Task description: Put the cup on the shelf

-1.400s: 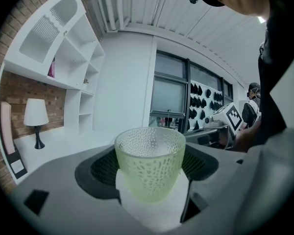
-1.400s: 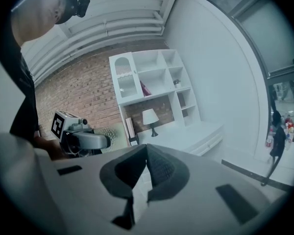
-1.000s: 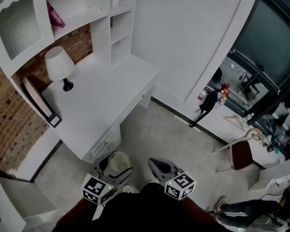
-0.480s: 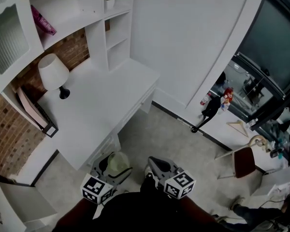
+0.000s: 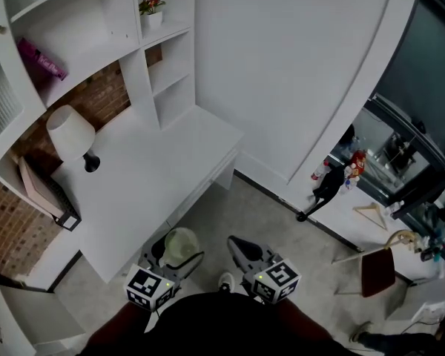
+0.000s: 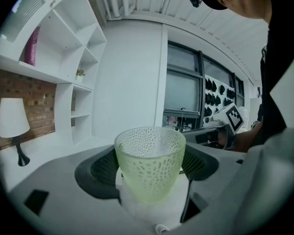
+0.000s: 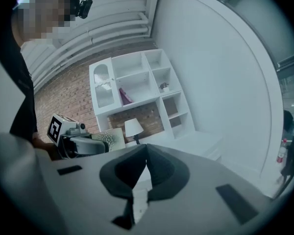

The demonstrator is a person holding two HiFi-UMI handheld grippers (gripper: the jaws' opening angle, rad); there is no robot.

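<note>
Pale green cup [image 6: 149, 165], upright, pinched between the jaws of the left gripper [image 5: 179, 254]; low in front of the desk [image 5: 156, 176], well apart from the shelf [image 5: 96, 47]. Right gripper [image 7: 145, 153] just beside, jaws pressed together, empty. Lamp [image 5: 68, 132] on desk.

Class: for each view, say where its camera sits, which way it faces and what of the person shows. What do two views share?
Head view: on the person's head, looking down at the desk; left gripper, right gripper and torso at bottom.
Left gripper view: on the left gripper, looking along fingers shut on the cup; torso at right.
Right gripper view: on the right gripper, facing the shelf unit; fingers together, empty; torso at left.
Shared: all three show lamp and shelf unit.
</note>
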